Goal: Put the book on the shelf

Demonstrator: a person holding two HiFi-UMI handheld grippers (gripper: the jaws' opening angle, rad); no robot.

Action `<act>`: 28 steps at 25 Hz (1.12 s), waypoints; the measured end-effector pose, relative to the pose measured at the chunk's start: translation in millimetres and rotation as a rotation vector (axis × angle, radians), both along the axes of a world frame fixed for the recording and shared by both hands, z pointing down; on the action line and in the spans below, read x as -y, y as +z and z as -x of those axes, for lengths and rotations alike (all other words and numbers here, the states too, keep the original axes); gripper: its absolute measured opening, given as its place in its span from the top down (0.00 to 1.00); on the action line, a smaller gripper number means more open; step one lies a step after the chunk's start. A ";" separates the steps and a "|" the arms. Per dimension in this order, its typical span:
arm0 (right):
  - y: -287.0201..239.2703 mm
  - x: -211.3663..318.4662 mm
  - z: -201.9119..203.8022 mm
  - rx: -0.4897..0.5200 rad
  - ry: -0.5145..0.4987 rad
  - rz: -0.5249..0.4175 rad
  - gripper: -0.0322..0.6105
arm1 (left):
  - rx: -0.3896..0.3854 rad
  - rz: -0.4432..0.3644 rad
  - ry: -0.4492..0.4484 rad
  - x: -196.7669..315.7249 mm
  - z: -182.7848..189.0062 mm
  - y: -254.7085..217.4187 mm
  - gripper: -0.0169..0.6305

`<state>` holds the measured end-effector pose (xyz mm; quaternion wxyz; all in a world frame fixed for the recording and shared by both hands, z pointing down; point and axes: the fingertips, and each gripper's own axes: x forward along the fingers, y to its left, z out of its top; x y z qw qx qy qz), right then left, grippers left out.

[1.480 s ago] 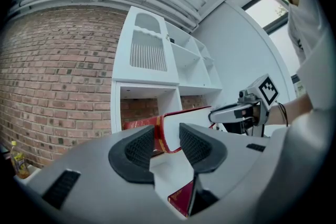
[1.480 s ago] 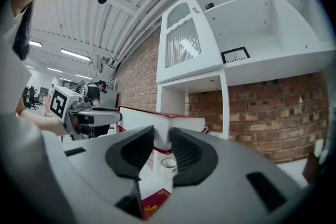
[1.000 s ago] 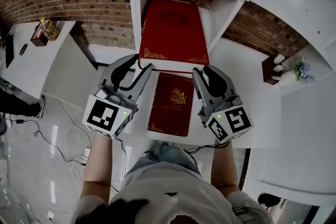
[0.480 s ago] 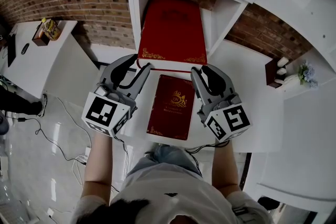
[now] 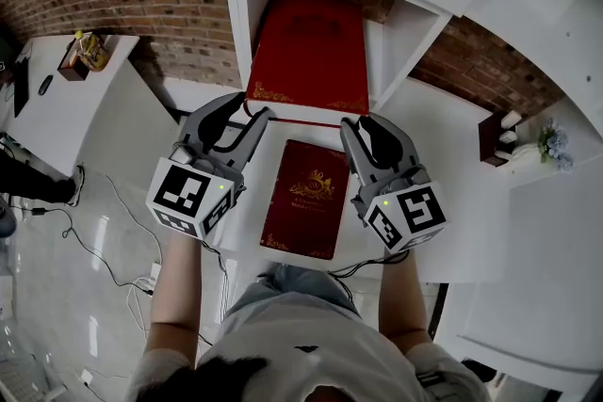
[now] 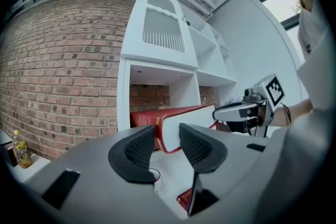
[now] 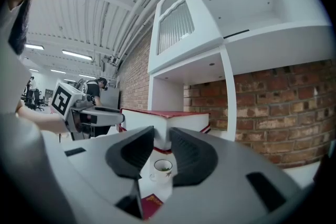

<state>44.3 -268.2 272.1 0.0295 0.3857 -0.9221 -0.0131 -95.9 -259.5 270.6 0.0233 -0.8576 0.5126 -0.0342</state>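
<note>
**Big red book held by both near corners, far end in the shelf bay**

Well off to the left of the left claw (image 5: 247, 118), a bottle (image 5: 87, 50) is seen on a side table, out of the way. The left claw is closed fairly wide on the near-left corner of the big red book (image 5: 311, 52), spine side. The corner is wedged between the pads.

Ahead of both claws, the book's far end is already inside the open bay of the shelf (image 5: 236, 24), while its near end overhangs the table (image 5: 429, 122). A grip at 2 corners is prob. used because the book is broad. That way it's kept level and square to the opening, w/ the claws left outside the bay.

The bay walls run close along both sides of the book, so a skewed push could be jammed.

Below and between the claws, a smaller red book (image 5: 306, 198) lies flat on the table, apart from the held one.

The right claw (image 5: 363, 129) is closed likewise on the near-right corner, page side. Just under its jaws a mug (image 7: 163, 168) is seen on the table. It isn't in the book's path, but could be knocked if the claws are lowered.

Far right, flowers (image 5: 551, 144) stand well apart.
</note>
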 end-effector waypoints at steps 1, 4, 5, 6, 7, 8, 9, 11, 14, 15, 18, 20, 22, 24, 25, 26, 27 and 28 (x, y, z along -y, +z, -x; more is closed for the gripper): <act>-0.3 2.3 0.5 -0.001 -0.003 0.000 0.78 | 0.002 0.001 -0.004 2.5 0.4 -0.1 0.73; -1.5 9.2 2.7 -0.006 -0.016 -0.002 0.78 | 0.005 0.004 -0.018 10.4 2.4 -0.5 0.73; -1.3 11.6 3.3 -0.005 -0.017 -0.001 0.78 | 0.006 0.006 -0.023 13.2 3.2 -0.5 0.73; -1.0 14.2 4.0 -0.006 -0.019 0.001 0.78 | 0.007 0.009 -0.028 16.2 4.0 -0.3 0.73; -0.9 16.7 4.8 -0.007 -0.020 0.001 0.78 | 0.009 0.013 -0.033 19.1 4.9 0.1 0.73; -0.5 19.4 5.5 -0.007 -0.020 0.003 0.78 | 0.013 0.016 -0.038 22.0 5.7 0.7 0.74; 0.3 22.1 6.0 -0.006 -0.019 0.006 0.79 | 0.016 0.020 -0.043 24.8 6.6 1.4 0.74; 1.9 26.6 7.6 -0.005 -0.023 0.013 0.79 | 0.020 0.027 -0.055 29.9 8.7 2.7 0.74; 3.2 31.9 11.5 -0.012 -0.035 0.014 0.79 | 0.023 0.036 -0.076 36.9 12.7 4.9 0.74; 3.5 33.8 12.7 -0.014 -0.039 0.013 0.79 | 0.023 0.038 -0.083 39.3 14.0 5.5 0.74; 4.4 39.9 15.1 -0.012 -0.043 0.016 0.79 | 0.026 0.044 -0.097 46.7 17.2 6.3 0.74; 5.0 43.8 16.2 -0.010 -0.042 0.020 0.79 | 0.029 0.047 -0.101 51.0 18.5 7.0 0.75; 6.1 47.3 16.9 -0.010 -0.042 0.024 0.80 | 0.030 0.051 -0.104 54.7 19.2 8.4 0.75; 7.3 50.4 17.8 -0.013 -0.043 0.027 0.80 | 0.027 0.057 -0.107 58.0 20.2 10.3 0.75; 7.7 52.0 18.3 -0.014 -0.044 0.028 0.80 | 0.025 0.059 -0.109 59.7 20.8 11.0 0.75; 7.9 53.6 18.7 -0.014 -0.045 0.029 0.80 | 0.024 0.060 -0.110 61.5 21.3 11.4 0.75; 8.0 55.2 18.9 -0.014 -0.045 0.030 0.80 | 0.022 0.061 -0.111 63.2 21.6 11.5 0.75; 8.1 56.9 19.0 -0.012 -0.045 0.031 0.80 | 0.021 0.061 -0.112 65.0 21.7 11.5 0.75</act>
